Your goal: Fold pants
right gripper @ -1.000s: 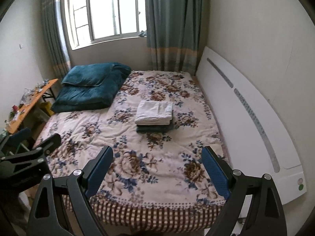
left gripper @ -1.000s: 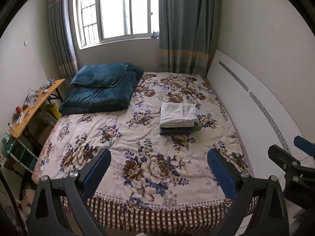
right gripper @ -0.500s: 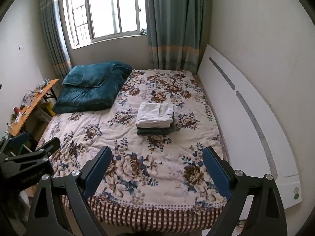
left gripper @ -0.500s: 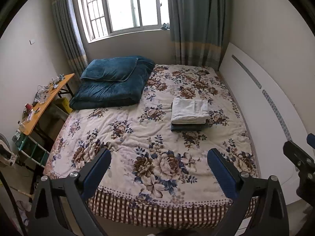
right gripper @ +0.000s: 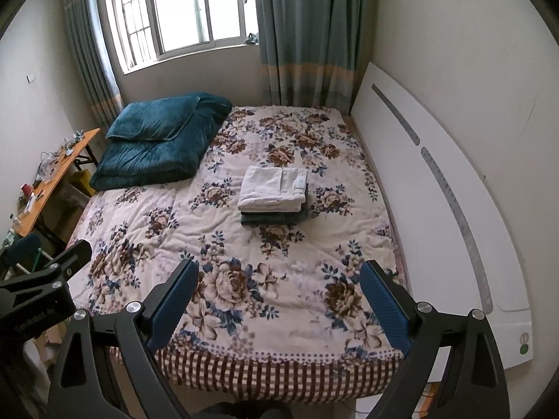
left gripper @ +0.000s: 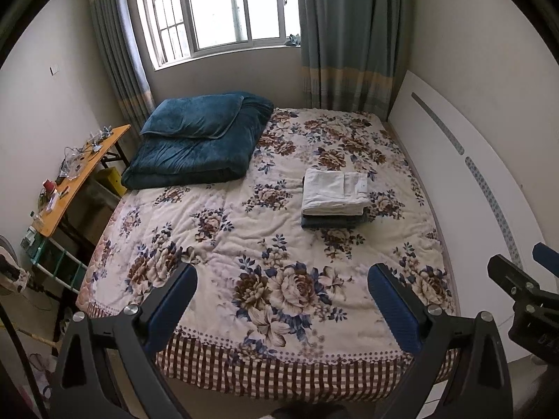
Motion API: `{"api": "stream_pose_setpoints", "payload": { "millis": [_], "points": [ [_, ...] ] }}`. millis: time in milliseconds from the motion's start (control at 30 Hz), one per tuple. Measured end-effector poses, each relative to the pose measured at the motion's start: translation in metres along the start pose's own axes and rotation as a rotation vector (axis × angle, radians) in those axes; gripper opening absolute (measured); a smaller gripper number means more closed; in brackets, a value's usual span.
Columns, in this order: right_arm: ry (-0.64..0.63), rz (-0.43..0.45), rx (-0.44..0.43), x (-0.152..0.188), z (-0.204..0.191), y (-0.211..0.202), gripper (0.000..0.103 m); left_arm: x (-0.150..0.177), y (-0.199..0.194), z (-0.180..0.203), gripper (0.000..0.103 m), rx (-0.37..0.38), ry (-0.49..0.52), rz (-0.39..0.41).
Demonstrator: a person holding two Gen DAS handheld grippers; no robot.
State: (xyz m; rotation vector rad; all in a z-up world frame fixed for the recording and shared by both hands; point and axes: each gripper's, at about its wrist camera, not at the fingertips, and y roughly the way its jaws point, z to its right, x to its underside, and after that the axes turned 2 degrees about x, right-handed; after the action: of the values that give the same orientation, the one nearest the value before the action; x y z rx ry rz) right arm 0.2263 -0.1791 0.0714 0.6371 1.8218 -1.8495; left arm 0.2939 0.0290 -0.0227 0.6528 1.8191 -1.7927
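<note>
Folded white pants (left gripper: pixel 334 191) (right gripper: pixel 273 188) lie on top of folded dark pants (left gripper: pixel 332 221) (right gripper: pixel 274 218), a neat stack right of the middle of the floral bed cover (left gripper: pixel 223 223) (right gripper: pixel 167 216). My left gripper (left gripper: pixel 281 288) hovers open above the bed's foot end, far short of the stack, nothing between its blue pads. My right gripper (right gripper: pixel 279 284) is also open and empty over the foot end. Each gripper shows at the edge of the other's view.
A folded teal quilt with a pillow (left gripper: pixel 199 139) (right gripper: pixel 160 139) takes the bed's far left corner. A white headboard (left gripper: pixel 464 188) (right gripper: pixel 429 181) leans on the right wall. A cluttered orange desk (left gripper: pixel 77 178) (right gripper: pixel 49 181) stands left of the bed. A curtained window (left gripper: pixel 223 10) is behind.
Both grippers have pulled back and risen from the bed, so more of the room shows. The stack of pants has not moved. Both stay open.
</note>
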Motion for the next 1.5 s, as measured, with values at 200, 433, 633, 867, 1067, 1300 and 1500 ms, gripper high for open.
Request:
{"api": "stream_pose_setpoints", "payload": {
  "millis": [200, 433, 633, 867, 1067, 1300, 1500],
  "points": [
    [0.006, -0.009, -0.004, 0.003, 0.006, 0.001, 0.097, 0.000, -0.001, 0.001, 0.100, 0.003, -0.002, -0.003],
    [0.013, -0.023, -0.016, 0.007, 0.013, 0.006, 0.097, 0.004, -0.003, 0.005, 0.100, 0.016, 0.006, -0.006],
    [0.013, -0.021, -0.016, 0.008, 0.014, 0.005, 0.097, 0.004, -0.005, 0.006, 0.100, 0.015, 0.015, -0.006],
    [0.007, -0.011, -0.014, 0.005, 0.013, 0.006, 0.097, 0.001, -0.007, 0.009, 0.100, 0.016, 0.026, 0.004],
    [0.006, -0.011, -0.012, 0.005, 0.013, 0.006, 0.097, -0.001, -0.008, 0.009, 0.100, 0.014, 0.029, 0.006],
    [0.008, -0.011, -0.011, 0.004, 0.013, 0.006, 0.097, -0.007, -0.012, 0.006, 0.100, 0.025, 0.037, 0.012],
    [0.009, -0.008, -0.013, 0.004, 0.013, 0.005, 0.097, -0.007, -0.013, 0.006, 0.100, 0.027, 0.040, 0.014]
  ]
}}
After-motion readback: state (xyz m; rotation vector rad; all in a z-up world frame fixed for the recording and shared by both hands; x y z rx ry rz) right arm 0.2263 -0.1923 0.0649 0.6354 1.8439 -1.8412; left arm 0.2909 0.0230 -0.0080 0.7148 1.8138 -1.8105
